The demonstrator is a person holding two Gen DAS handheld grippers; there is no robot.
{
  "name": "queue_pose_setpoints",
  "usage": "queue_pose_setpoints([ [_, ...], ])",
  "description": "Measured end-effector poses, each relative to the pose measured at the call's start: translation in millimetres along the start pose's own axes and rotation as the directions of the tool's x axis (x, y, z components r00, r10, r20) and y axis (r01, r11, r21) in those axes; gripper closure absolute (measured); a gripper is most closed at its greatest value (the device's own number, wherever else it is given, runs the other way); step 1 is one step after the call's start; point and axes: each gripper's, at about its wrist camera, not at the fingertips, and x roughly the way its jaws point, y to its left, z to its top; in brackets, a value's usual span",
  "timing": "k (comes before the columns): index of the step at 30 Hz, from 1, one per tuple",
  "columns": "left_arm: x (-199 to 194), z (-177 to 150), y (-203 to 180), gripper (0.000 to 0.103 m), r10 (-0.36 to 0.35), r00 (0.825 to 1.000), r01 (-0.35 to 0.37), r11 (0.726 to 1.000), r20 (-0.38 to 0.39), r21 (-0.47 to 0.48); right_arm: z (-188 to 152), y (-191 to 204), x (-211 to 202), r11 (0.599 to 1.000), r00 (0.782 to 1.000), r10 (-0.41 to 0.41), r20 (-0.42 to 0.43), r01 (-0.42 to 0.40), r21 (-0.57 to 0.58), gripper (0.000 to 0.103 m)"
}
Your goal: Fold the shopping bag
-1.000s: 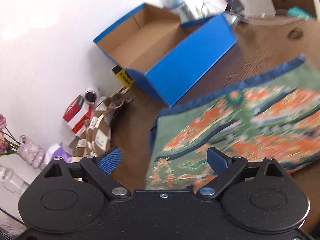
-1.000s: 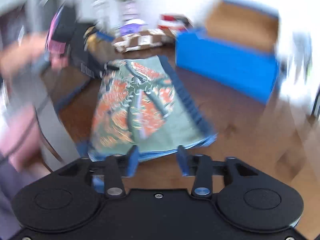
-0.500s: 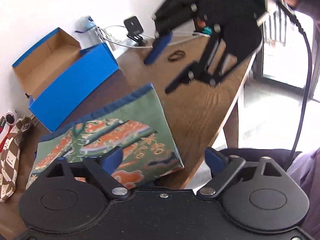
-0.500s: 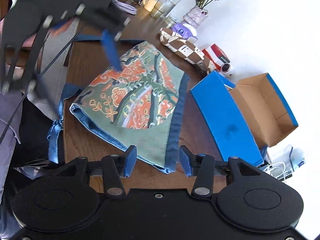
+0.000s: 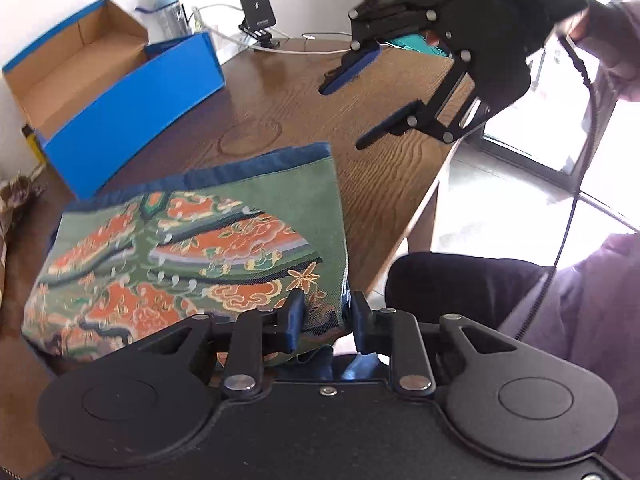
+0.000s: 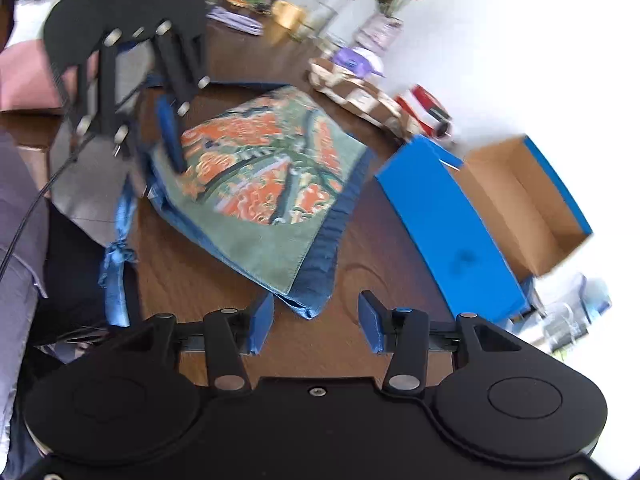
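The shopping bag lies flat on the wooden table: green cloth with an orange pattern and dark blue trim. My left gripper is at the bag's corner by the table edge. Its jaws are closing with that corner between them, and a narrow gap still shows. In the right wrist view one blue finger of it rests on that corner. My right gripper stands open just short of the bag's opposite corner, with nothing held. It also shows in the left wrist view as the right gripper, hovering over bare wood.
An open blue shoebox stands beyond the bag. A phone stand and a bottle are at the back. Vases, a checked pouch and a red box line the wall. A blue ribbon hangs off the table edge by a person's lap.
My left gripper swung round and dropped onto the bag's near corner, and its jaws narrowed around it. My right gripper rolled and stayed near the opposite corner.
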Motion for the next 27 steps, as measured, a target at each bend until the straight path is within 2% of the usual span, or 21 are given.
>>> queue_pose_setpoints([
  [3, -22.3, -30.3, 13.4, 0.079, -0.036, 0.999, 0.036, 0.999, -0.009, 0.015, 11.6, 17.5, 11.5, 0.997, 0.998, 0.055, 0.038, -0.053, -0.059, 0.053],
  [5, -32.0, -49.2, 20.8, 0.079, 0.011, 0.999, -0.01, 1.0, -0.033, 0.027, 21.9, 27.6, 18.0, 0.99, 0.991, 0.113, 0.068, -0.107, -0.092, 0.053],
  [7, -36.8, -56.6, 25.0, 0.076, 0.049, 0.998, -0.048, 0.999, -0.033, 0.015, 31.9, 34.6, 24.7, 0.985, 0.985, 0.149, 0.091, -0.14, -0.098, 0.053],
  [9, -37.1, -58.4, 20.3, 0.075, 0.119, 0.992, -0.119, 0.993, -0.032, 0.01, 43.0, 40.1, 35.1, 0.98, 0.977, 0.188, 0.102, -0.179, -0.092, 0.055],
  [11, -35.1, -56.7, 13.2, 0.072, 0.174, 0.985, -0.174, 0.985, -0.024, 0.003, 49.9, 39.7, 42.5, 0.981, 0.975, 0.192, 0.108, -0.19, -0.03, 0.056],
  [12, -33.6, -56.0, 11.3, 0.072, 0.19, 0.981, -0.19, 0.982, -0.023, 0.005, 54.5, 35.2, 47.5, 0.974, 0.971, 0.214, 0.102, -0.22, 0.053, 0.055],
  [14, -29.3, -57.4, -2.0, 0.072, 0.248, 0.969, -0.248, 0.969, 0.0, 0.019, 54.8, 28.9, 46.2, 0.953, 0.96, 0.256, 0.116, -0.271, 0.138, 0.054],
  [15, -29.7, -58.0, -6.4, 0.072, 0.258, 0.966, -0.258, 0.966, 0.003, 0.012, 53.5, 27.6, 45.5, 0.944, 0.957, 0.258, 0.134, -0.279, 0.176, 0.054],
  [18, -24.5, -60.3, -8.6, 0.072, 0.295, 0.955, -0.294, 0.955, 0.027, -0.032, 47.5, 24.7, 44.3, 0.931, 0.959, 0.239, 0.15, -0.27, 0.246, 0.069],
  [21, -24.2, -64.2, -18.0, 0.069, 0.35, 0.936, -0.35, 0.937, 0.025, 0.011, 47.6, 19.2, 41.1, 0.923, 0.959, 0.219, 0.178, -0.263, 0.28, 0.084],
  [23, -24.0, -64.2, -22.3, 0.068, 0.371, 0.928, -0.372, 0.927, 0.02, 0.055, 51.9, 14.4, 34.0, 0.933, 0.964, 0.185, 0.19, -0.233, 0.273, 0.086],
  [27, -24.2, -62.0, -22.8, 0.067, 0.386, 0.923, -0.385, 0.92, 0.003, 0.076, 56.4, 1.2, 32.1, 0.947, 0.968, 0.16, 0.191, -0.205, 0.246, 0.087],
])
